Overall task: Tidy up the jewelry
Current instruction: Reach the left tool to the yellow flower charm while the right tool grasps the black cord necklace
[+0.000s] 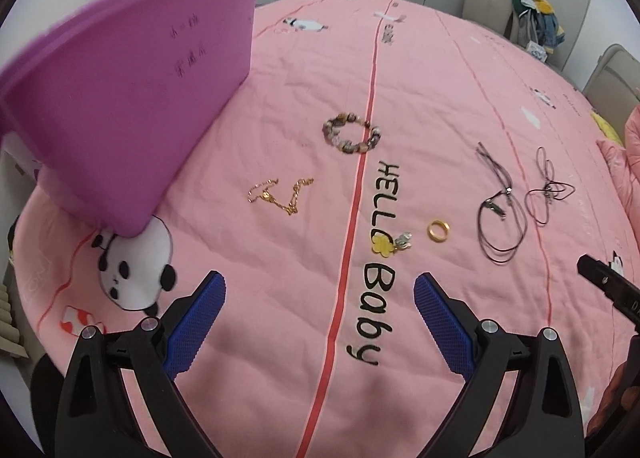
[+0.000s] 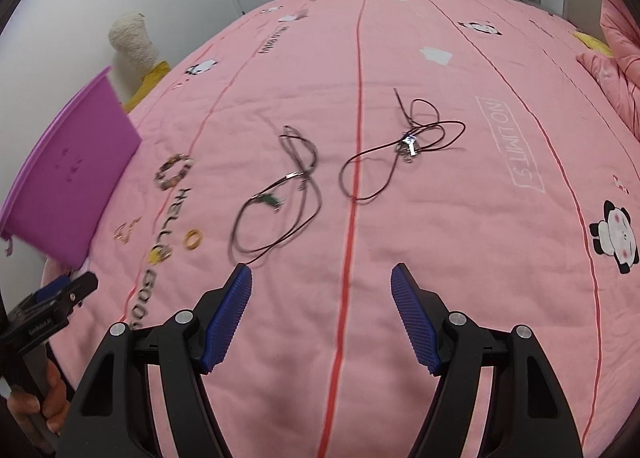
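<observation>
Far to the left of the left tongs (image 1: 320,286) a purple bin (image 1: 132,98) stands on the pink bed (image 1: 420,78). Ahead and slightly left of them lies a thin gold chain (image 1: 276,196), with the beaded bracelet (image 1: 352,132) farther out. Just ahead and to their right sit a yellow flower charm (image 1: 382,245) and a gold ring (image 1: 438,230). Both pairs hang spread apart, holding nothing. Ahead of the right tongs (image 2: 322,282), a little left, lies a dark cord necklace (image 2: 276,202); a second one with a silver pendant (image 2: 408,146) lies farther ahead. All looks light; the chain and cords are limp and likely to snag, best pinched at a bunched part. The ring is hard, probably slippery, best taken across its rim.
</observation>
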`<state>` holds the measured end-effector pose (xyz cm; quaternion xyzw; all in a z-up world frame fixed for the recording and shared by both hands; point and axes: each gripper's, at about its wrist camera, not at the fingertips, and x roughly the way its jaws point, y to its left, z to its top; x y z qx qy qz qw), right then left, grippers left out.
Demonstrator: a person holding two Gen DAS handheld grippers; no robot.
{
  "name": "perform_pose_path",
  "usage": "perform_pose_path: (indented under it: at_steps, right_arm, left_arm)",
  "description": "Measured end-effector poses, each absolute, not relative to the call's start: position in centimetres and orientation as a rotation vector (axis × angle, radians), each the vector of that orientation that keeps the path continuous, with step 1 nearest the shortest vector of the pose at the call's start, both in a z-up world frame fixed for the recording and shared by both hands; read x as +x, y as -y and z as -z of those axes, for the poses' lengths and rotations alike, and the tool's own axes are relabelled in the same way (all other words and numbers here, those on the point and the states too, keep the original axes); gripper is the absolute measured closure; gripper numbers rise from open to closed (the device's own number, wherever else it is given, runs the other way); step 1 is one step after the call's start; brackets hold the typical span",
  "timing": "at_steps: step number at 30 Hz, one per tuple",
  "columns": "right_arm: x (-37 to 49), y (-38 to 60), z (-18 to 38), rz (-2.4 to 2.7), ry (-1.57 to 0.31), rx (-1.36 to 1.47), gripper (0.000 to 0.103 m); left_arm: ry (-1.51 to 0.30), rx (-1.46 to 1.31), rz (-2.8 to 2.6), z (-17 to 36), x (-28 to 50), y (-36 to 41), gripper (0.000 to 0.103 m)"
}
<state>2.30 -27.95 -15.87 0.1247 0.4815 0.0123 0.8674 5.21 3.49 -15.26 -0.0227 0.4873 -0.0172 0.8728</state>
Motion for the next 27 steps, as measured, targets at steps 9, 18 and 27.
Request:
perform_pose_path:
  at_steps: [9, 18, 27]
  right_arm:
    - [5.1, 30.3, 18.1, 0.003, -1.025, 0.258, 0.034]
    - [7.0, 31.3, 19.4, 0.011, -1.025, 0.241, 0.034]
    - [9.2, 31.9, 20.1, 0.023, -1.020, 0.227, 0.034]
  left_arm:
    - [-1.056, -0.029, 0.041, 18.4, 7.9, -0.5, 0.010]
    - [-1.083, -0.011, 0.011, 20.8, 9.7, 0.8, 0.010]
    - [-1.061, -0.009, -0.018, 21.4, 10.5, 1.0, 0.010]
